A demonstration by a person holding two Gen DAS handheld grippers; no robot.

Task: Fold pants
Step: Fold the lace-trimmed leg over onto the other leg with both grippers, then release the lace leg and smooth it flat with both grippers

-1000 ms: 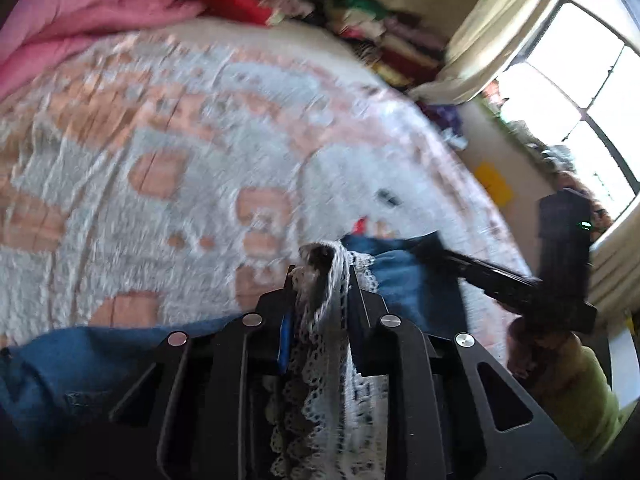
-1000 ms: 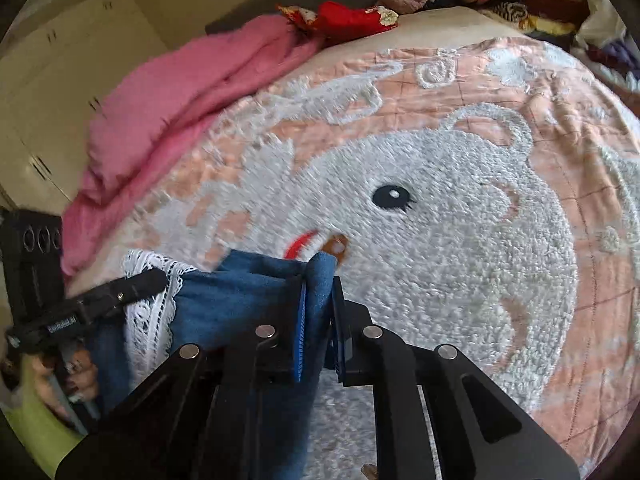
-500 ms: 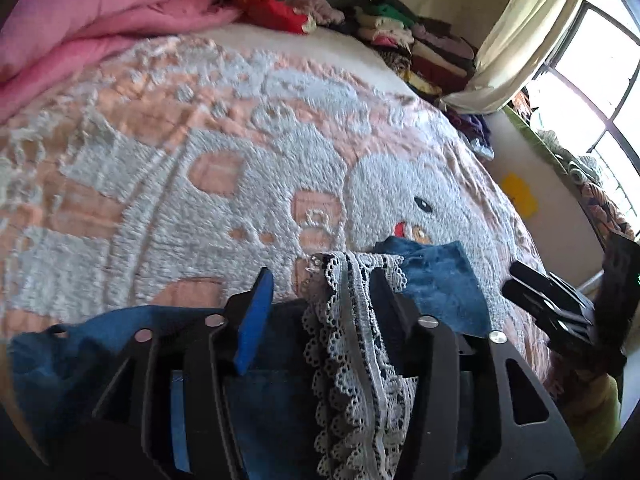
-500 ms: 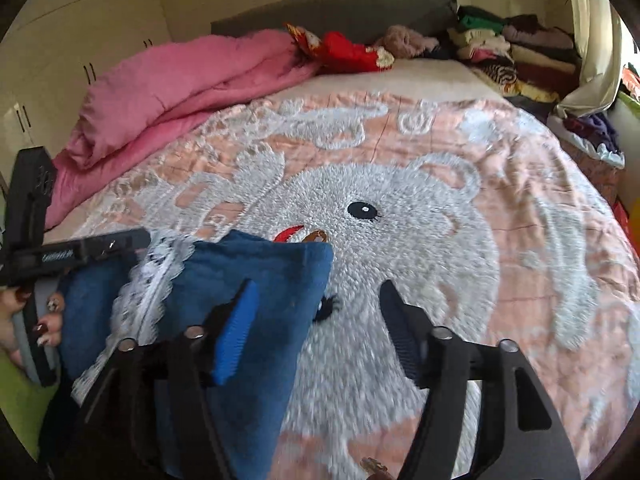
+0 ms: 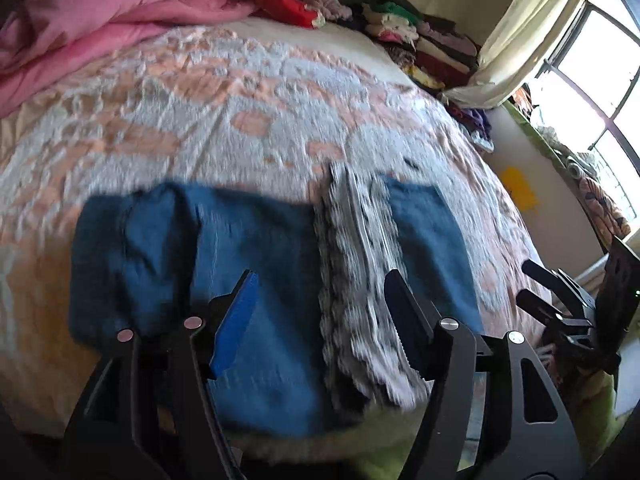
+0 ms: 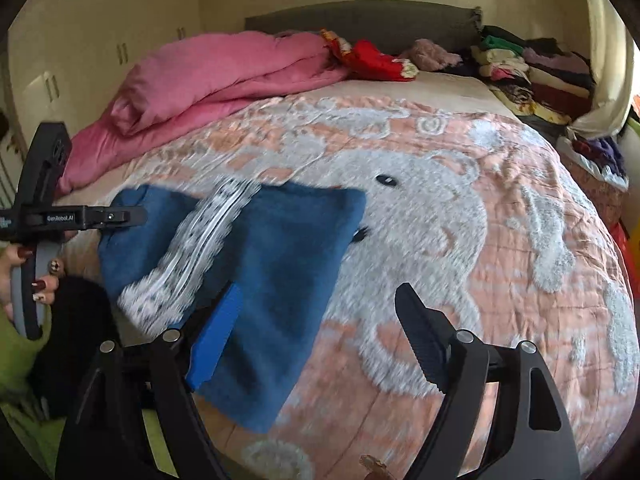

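While the blue pants (image 6: 280, 264) are lying folded on the bed (image 6: 500, 240) (lace trim up), the left gripper (image 5: 320, 312) and right gripper (image 6: 316, 328) are hovering wide and empty, probably needing fresh grips for another fold.

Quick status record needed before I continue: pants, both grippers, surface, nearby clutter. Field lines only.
pants: blue denim pants with a white lace strip, folded, lying flat on the bed, nothing gripping them
lace: runs across the top of the fold
left gripper: jaws open, above the pants
right gripper: jaws open, over the fold's right edge
surface: peach and white animal-print bedspread
clutter: pink duvet by the headboard; stack of folded clothes at the far right corner
image: motion blur on the pants in both views
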